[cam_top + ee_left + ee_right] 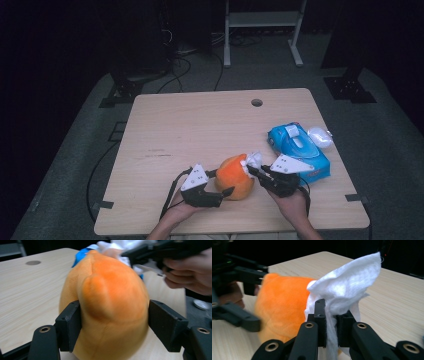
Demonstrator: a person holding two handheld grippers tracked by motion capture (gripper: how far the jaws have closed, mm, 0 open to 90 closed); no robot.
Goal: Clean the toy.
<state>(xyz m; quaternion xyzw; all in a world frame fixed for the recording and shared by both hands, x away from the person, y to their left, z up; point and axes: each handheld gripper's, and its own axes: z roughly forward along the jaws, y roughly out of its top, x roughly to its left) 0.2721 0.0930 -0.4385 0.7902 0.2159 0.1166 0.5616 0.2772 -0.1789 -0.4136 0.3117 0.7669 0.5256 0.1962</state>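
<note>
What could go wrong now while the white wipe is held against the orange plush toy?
The left gripper has a gap at one pad, so the orange plush toy might slip or roll when pushed. The right gripper pinches only an edge of the white wipe, which might pull free during wiping.

Dim room, table evenly lit from above, gripper views slightly blurred.

The plush toy (pixel 235 176) is set near the table's (pixel 200 125) front edge, with the wipes pack (pixel 299 147) placed right behind it.
</note>
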